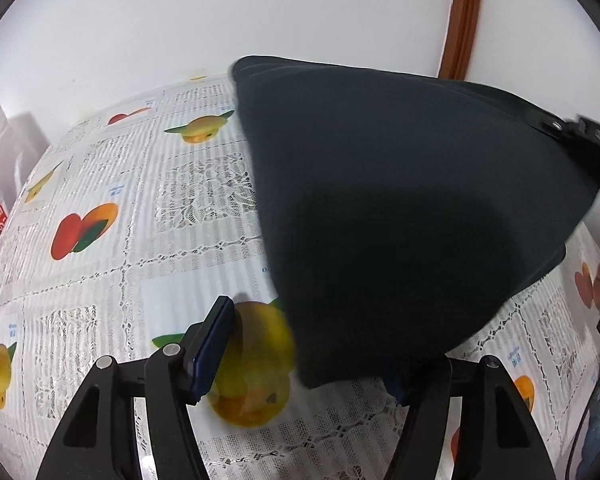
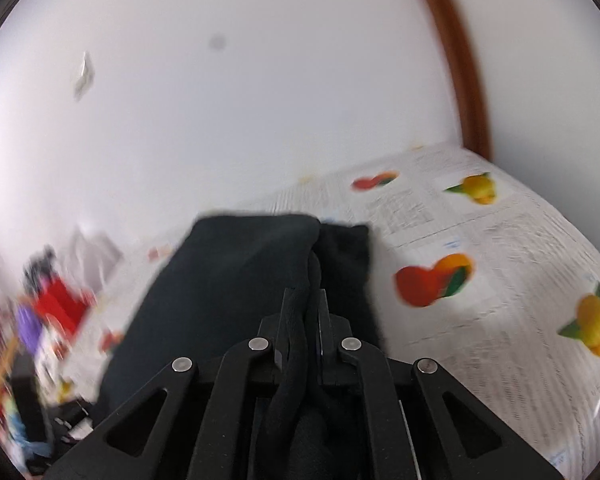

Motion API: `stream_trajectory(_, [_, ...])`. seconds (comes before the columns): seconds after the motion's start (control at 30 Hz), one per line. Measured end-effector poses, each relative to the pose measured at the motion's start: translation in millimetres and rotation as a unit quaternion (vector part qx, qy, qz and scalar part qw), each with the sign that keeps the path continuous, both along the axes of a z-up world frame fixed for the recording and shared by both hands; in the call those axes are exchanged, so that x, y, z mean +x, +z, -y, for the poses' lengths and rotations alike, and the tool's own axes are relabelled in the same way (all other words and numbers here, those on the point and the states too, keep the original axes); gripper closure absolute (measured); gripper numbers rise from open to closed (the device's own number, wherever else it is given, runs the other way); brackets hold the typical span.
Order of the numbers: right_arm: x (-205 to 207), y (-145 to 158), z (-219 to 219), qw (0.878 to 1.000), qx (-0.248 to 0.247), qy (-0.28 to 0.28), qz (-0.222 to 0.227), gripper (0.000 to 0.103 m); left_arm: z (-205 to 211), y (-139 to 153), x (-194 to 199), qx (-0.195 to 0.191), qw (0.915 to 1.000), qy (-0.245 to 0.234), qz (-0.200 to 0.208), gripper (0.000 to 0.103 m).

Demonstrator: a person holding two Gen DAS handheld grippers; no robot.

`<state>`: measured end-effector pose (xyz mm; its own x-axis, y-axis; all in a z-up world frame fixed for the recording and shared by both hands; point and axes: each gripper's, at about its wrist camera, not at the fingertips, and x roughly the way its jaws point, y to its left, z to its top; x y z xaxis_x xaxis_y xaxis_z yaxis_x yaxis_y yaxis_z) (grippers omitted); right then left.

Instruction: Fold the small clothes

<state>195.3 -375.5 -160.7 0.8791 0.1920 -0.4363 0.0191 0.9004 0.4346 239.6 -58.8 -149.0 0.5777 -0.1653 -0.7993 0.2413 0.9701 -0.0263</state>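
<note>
- Two grippers were at work, but only one had hold: the right gripper (image 2: pixel 303 304) had its jaws pinched nearly together on a bunched edge of the dark, soft knit garment (image 1: pixel 380 208), which hung lifted above the white lace-and-fruit-print tablecloth (image 1: pixel 100 280).
- One corner pinch carried the whole cloth. Since the bunch sat thick and rope-like between the jaws, part of it could have slid out, dropping the garment in a heap.
- Left gripper (image 1: pixel 312 360) stood wide open: its blue-padded left finger (image 1: pixel 210 350) was bare over the cloth, while the right finger was hidden behind the hanging hem. Whether the hem lay between the jaws I could not tell; closing then might have caught only a single layer or nothing.
- Motion blur in the right wrist view suggested quick movement. A fast swing could have let the free lower edge fold under itself and land creased.
- Lace openwork in the tablecloth looked snag-prone; a fingertip dragged low might have lifted it along with the garment.
- Clutter of red and purple objects (image 2: pixel 56 312) lay beyond the table's far edge; a wide sweep could have carried the hem off the table towards it.
</note>
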Motion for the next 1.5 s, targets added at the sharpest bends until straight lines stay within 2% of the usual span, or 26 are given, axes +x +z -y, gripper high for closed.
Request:
stream_trajectory(0.1, [3.5, -30.0, 2.7, 0.999, -0.005, 0.008, -0.054, 0.096, 2.7, -0.3, -5.7, 0.005, 0.9999, 0.005, 0.007, 0.038])
stream_trajectory(0.17, [2.2, -39.2, 0.6, 0.997, -0.011, 0.016, -0.071, 0.094, 2.2, -0.2, -5.3, 0.003, 1.0000, 0.005, 0.006, 0.038])
stream_trajectory(0.27, [-17.9, -31.8, 3.1, 0.997, -0.036, 0.010, -0.064, 0.082, -0.5, 1.9, -4.6, 0.002, 1.0000, -0.002, -0.004, 0.039])
stream_trajectory(0.33, [-36.4, -25.7, 6.3, 0.997, -0.054, 0.008, -0.060, 0.077, -5.0, 4.9, -9.3, -0.001, 1.0000, -0.005, -0.008, 0.039])
stream_trajectory(0.43, [-72.4, -18.9, 8.3, 0.993, -0.102, 0.019, -0.057, 0.063, -13.7, 11.7, -23.0, -0.008, 0.9998, -0.019, 0.006, 0.040])
stream_trajectory(0.5, [-87.9, -20.7, 8.9, 0.991, -0.110, 0.034, -0.062, 0.056, -18.1, 15.7, -30.8, -0.011, 0.9994, -0.029, 0.014, 0.041])
stream_trajectory(0.6, [-98.9, -33.4, 4.4, 0.990, -0.093, 0.065, -0.081, 0.056, -18.4, 20.0, -38.1, -0.011, 0.9988, -0.041, 0.025, 0.043])
stream_trajectory(0.63, [-94.8, -39.5, 0.5, 0.990, -0.089, 0.065, -0.090, 0.056, -16.2, 19.7, -37.2, -0.010, 0.9985, -0.046, 0.027, 0.048])
stream_trajectory(0.7, [-80.0, -50.6, -5.8, 0.990, -0.073, 0.056, -0.109, 0.056, -12.4, 18.7, -35.0, -0.010, 0.9984, -0.049, 0.025, 0.058])
stream_trajectory(0.77, [-62.7, -61.1, -9.1, 0.990, -0.042, 0.057, -0.126, 0.056, -9.1, 18.6, -31.4, -0.011, 0.9985, -0.047, 0.026, 0.074])
stream_trajectory(0.8, [-54.5, -64.2, -10.5, 0.989, -0.029, 0.054, -0.132, 0.056, -8.6, 19.0, -30.6, -0.011, 0.9984, -0.048, 0.027, 0.079])
stream_trajectory(0.83, [-50.8, -63.5, -11.7, 0.990, -0.027, 0.053, -0.126, 0.057, -8.4, 19.4, -30.6, -0.009, 0.9985, -0.048, 0.027, 0.087])
stream_trajectory(0.87, [-45.5, -62.0, -13.8, 0.990, -0.020, 0.068, -0.124, 0.074, -9.5, 20.2, -31.3, -0.010, 0.9985, -0.046, 0.029, 0.092])
stream_trajectory(0.9, [-41.1, -59.7, -15.6, 0.989, -0.018, 0.078, -0.125, 0.084, -12.0, 21.5, -32.6, -0.015, 0.9984, -0.042, 0.033, 0.093])
stream_trajectory(1.0, [-38.4, -49.3, -16.5, 0.991, -0.053, 0.083, -0.095, 0.087, -25.9, 25.1, -37.0, -0.045, 0.9979, -0.035, 0.032, 0.095])
stream_trajectory(1.07, [-32.4, -52.2, -11.7, 0.989, -0.061, 0.089, -0.097, 0.087, -33.4, 22.4, -39.3, -0.080, 0.9961, -0.033, 0.015, 0.095])
stream_trajectory(1.1, [-30.1, -54.7, -9.8, 0.989, -0.059, 0.090, -0.101, 0.087, -33.6, 20.1, -39.1, -0.083, 0.9958, -0.035, 0.011, 0.095])
stream_trajectory(1.17, [-28.5, -58.3, -7.2, 0.988, -0.051, 0.094, -0.110, 0.086, -29.2, 14.9, -41.9, -0.070, 0.9968, -0.036, 0.013, 0.095])
stream_trajectory(1.33, [-52.4, -50.2, -4.3, 0.985, -0.088, 0.083, -0.120, 0.083, -29.2, 16.7, -45.2, -0.068, 0.9970, -0.038, -0.001, 0.092])
stream_trajectory(1.47, [-81.1, -23.8, 6.5, 0.986, -0.102, 0.088, -0.094, 0.078, -34.0, 27.8, -64.5, -0.046, 0.9977, -0.049, 0.007, 0.090])
stream_trajectory(1.5, [-85.8, -16.9, 7.5, 0.987, -0.103, 0.089, -0.086, 0.072, -36.1, 30.9, -67.4, -0.041, 0.9980, -0.046, 0.011, 0.088])
